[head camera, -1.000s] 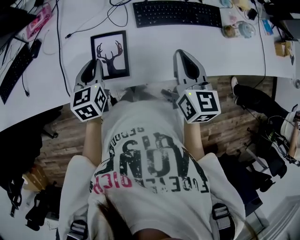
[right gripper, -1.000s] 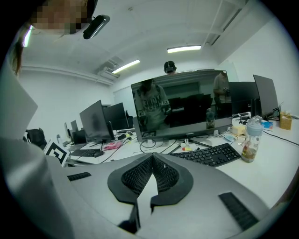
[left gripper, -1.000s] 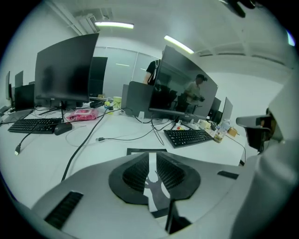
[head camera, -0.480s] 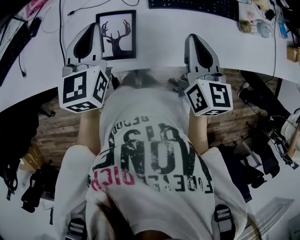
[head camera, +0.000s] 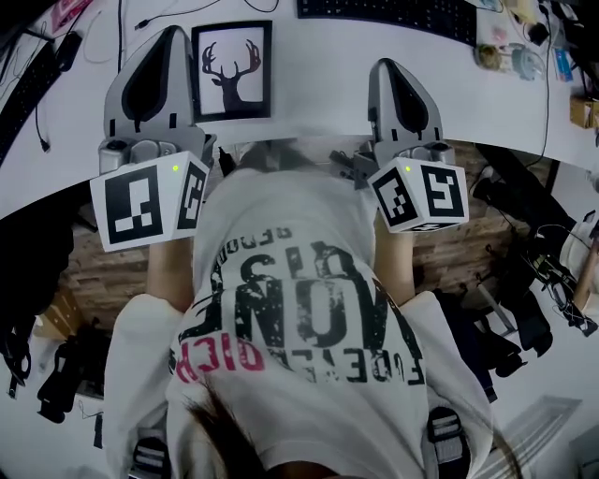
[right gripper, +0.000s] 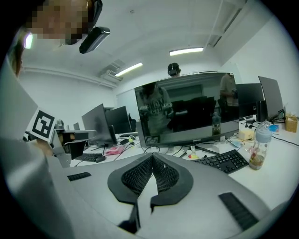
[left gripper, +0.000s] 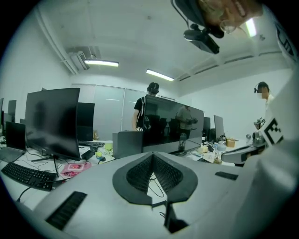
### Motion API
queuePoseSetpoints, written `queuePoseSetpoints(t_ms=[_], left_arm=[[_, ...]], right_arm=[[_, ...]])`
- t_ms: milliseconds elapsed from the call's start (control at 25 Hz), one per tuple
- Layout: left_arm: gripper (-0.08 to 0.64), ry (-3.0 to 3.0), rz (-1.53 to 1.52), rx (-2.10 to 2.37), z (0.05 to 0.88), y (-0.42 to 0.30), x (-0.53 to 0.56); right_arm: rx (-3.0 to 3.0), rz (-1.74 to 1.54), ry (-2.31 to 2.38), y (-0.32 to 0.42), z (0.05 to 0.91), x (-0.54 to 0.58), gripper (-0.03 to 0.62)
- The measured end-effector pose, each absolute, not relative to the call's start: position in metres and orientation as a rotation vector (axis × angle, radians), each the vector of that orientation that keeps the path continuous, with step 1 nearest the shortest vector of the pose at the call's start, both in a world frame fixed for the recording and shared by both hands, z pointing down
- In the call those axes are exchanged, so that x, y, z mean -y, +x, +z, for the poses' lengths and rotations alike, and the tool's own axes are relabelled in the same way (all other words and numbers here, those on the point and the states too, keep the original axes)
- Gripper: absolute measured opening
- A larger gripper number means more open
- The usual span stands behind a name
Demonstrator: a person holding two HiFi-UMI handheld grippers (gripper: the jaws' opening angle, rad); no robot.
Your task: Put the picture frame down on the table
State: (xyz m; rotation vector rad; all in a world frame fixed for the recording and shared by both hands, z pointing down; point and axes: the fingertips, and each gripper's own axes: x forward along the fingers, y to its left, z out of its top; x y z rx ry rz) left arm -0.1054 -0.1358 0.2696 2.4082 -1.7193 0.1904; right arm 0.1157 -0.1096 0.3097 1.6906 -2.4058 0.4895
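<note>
Withdrawal looks like the step in hand, since the picture frame (head camera: 232, 70) already lies flat on the table (head camera: 318, 75), print up, near the table's front edge and between the two grippers. The left gripper (head camera: 171, 33) hangs just beside the frame's left edge, and the right gripper (head camera: 389, 65) is well apart to the frame's right. Both have their jaws pressed together with nothing between them, as each gripper view shows plainly. To finish well, I judge that the left gripper should go on clear of the frame's border, moving up and back toward the body and not sideways across it, so that its closed tip cannot catch the black moulding and slide or tip the frame. The right one needs only to keep off the keyboard (head camera: 384, 14) and the cables behind. As for writing, the frame carries a black stag's head with antlers on white and no words that I can see. The marker cubes (head camera: 145, 201) bear square black-and-white patterns, not letters. The person's shirt (head camera: 299, 309) has big grey and pink lettering, seen upside down and too broken to read surely. A small logo sits on the lower bezel of the monitor (right gripper: 187, 109) but is too small to make out.
</note>
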Motion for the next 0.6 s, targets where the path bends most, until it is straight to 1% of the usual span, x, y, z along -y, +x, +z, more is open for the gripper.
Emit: queuePoseSetpoints(t_ms=[400,600], left_arm=[[0.002,2.41,0.17,1.695,0.266,-0.108,0.137],[0.002,2.382,0.112,1.642,0.274,-0.107,0.13]], right_arm=[[2.44,0.404,1.698,0.111,0.282,0.13,-0.002],[2.427,0.355,1.73,0.11,0.271,0.121,-0.002]])
